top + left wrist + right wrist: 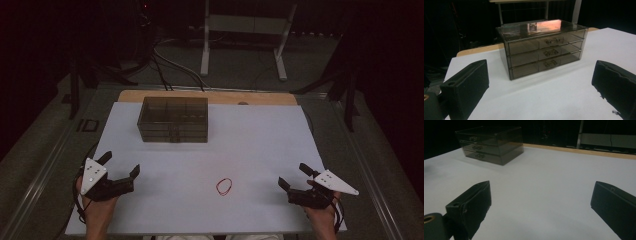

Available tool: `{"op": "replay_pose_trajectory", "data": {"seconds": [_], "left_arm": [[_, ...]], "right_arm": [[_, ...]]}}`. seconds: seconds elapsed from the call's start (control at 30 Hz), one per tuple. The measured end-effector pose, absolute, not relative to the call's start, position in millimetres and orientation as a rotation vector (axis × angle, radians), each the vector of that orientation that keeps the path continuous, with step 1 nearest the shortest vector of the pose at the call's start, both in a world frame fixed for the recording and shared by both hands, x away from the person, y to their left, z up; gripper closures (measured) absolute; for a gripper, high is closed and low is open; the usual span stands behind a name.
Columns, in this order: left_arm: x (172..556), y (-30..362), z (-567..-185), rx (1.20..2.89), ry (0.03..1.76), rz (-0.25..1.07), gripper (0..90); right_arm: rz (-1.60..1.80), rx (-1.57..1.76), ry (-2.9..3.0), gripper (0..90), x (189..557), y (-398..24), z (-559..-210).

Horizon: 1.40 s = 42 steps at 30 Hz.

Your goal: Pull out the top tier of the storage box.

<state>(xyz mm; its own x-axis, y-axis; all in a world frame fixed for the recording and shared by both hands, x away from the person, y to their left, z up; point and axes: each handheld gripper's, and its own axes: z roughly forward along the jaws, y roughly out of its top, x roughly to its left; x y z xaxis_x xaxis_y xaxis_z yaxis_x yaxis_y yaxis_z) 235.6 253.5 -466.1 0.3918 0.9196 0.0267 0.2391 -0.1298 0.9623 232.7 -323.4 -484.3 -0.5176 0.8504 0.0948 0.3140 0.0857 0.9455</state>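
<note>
Grippers: both were held low over the white table (260, 140), one at each near corner, each in a hand coming in from the near edge.
Left gripper (120, 165): jaws stood wide apart with nothing between them; bare table surface lay in the gap (confirmed in the left gripper view (539, 87)).
Right gripper (295, 176): jaws likewise spread wide, nothing between them; bare table lay between them in its own view (540, 202).
Rubber band (224, 186): a red loop lay flat on the table between the two grippers, nearer the right gripper, off that gripper's jaw tips toward the left gripper. It touched neither tool.
Drawer box (173, 119): a smoked clear chest of three drawers stood upright ahead of the left gripper, well apart from it, at the far side of the table. From the right gripper it sat ahead and far off to the left (490, 143).
Drawers: all three fronts appeared pushed in, handles facing the left gripper (550, 52) (contents could not be made out through the tinted walls).
Surroundings: a wooden strip (210, 96) ran beyond the box, past the white surface's far edge.
</note>
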Motion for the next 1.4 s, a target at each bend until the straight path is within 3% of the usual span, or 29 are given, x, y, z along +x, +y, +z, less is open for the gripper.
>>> {"op": "replay_pose_trajectory", "data": {"seconds": [1.4], "left_arm": [[248.5,232.3,-456.4,1.638,1.077,0.816,2.6]], "right_arm": [[1.393,1.185,1.865,0.0,228.5,-324.0,-482.7]]}}
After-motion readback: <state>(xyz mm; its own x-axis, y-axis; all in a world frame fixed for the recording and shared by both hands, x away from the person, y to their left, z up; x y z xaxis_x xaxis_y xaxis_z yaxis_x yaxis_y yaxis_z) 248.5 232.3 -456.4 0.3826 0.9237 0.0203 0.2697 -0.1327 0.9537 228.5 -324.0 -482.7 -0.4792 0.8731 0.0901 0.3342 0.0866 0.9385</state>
